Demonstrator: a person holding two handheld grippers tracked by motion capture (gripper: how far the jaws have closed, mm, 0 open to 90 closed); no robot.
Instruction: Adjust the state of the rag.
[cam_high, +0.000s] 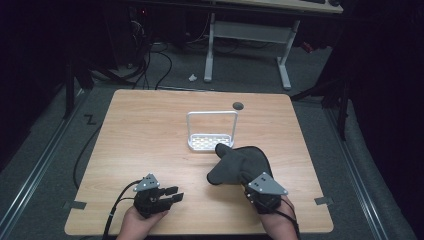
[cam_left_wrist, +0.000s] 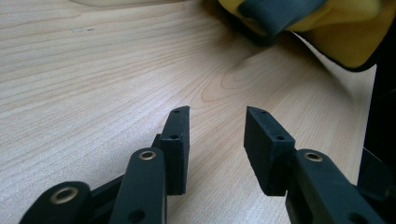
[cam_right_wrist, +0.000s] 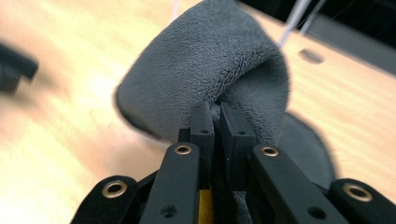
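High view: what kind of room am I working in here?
Most likely a lab or recording workshop, not a home: a bare wooden table on grey carpet, cables bundled on the floor behind it, a white-legged desk beyond, and dark surroundings.

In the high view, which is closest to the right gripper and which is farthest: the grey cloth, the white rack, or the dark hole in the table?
From the right gripper:
1. Grey cloth, pinched in its jaws, just ahead of it.
2. White rack, beyond the cloth, mid-table.
3. Dark hole, behind the rack, near the table's far edge.
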